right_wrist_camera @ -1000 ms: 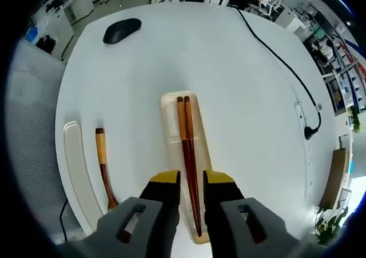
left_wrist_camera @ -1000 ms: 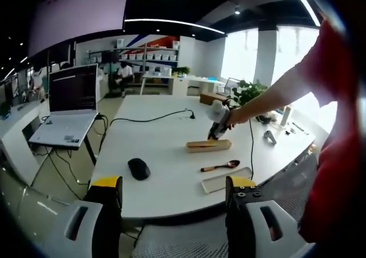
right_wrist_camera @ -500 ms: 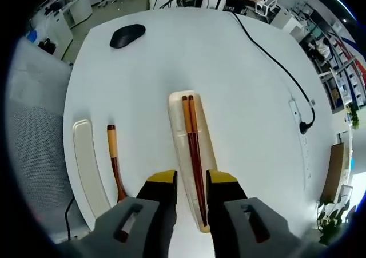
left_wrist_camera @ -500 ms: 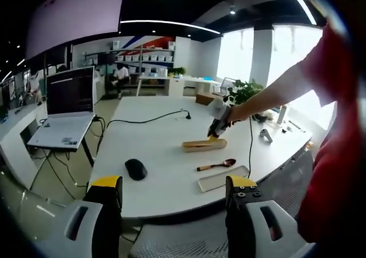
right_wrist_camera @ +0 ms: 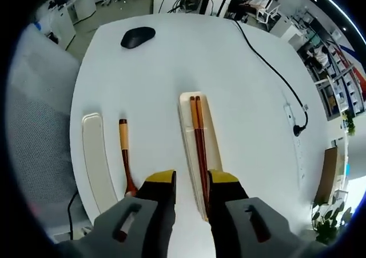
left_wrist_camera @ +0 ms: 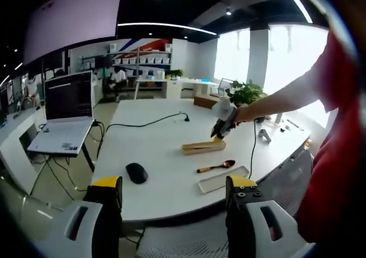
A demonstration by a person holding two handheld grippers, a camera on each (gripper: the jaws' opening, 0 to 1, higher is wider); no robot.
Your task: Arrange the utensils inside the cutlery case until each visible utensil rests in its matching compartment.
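Note:
A cream cutlery case point(right_wrist_camera: 214, 139) lies open on the white table point(right_wrist_camera: 171, 63), and a pair of dark red chopsticks point(right_wrist_camera: 198, 137) rests lengthwise in it. Left of the case a wooden spoon point(right_wrist_camera: 124, 158) lies on the table, and beyond it the case's cream lid point(right_wrist_camera: 98, 166). My right gripper point(right_wrist_camera: 191, 183) hovers above the near end of the case, open, with nothing held. From the left gripper view the case point(left_wrist_camera: 204, 146), spoon point(left_wrist_camera: 216, 166), lid point(left_wrist_camera: 224, 179) and right gripper point(left_wrist_camera: 221, 126) show far off. My left gripper point(left_wrist_camera: 173, 185) stands wide open off the table's edge.
A black mouse point(right_wrist_camera: 138, 36) sits at the far end of the table, and a black cable point(right_wrist_camera: 273, 69) runs to a power strip point(right_wrist_camera: 295, 133) on the right. A laptop point(left_wrist_camera: 67, 112) stands on a side stand. A mesh chair point(right_wrist_camera: 40, 126) is beside the table.
The right gripper view has pulled back and up from the case, so more table shows. The chopsticks stay in the case; spoon and lid have not moved.

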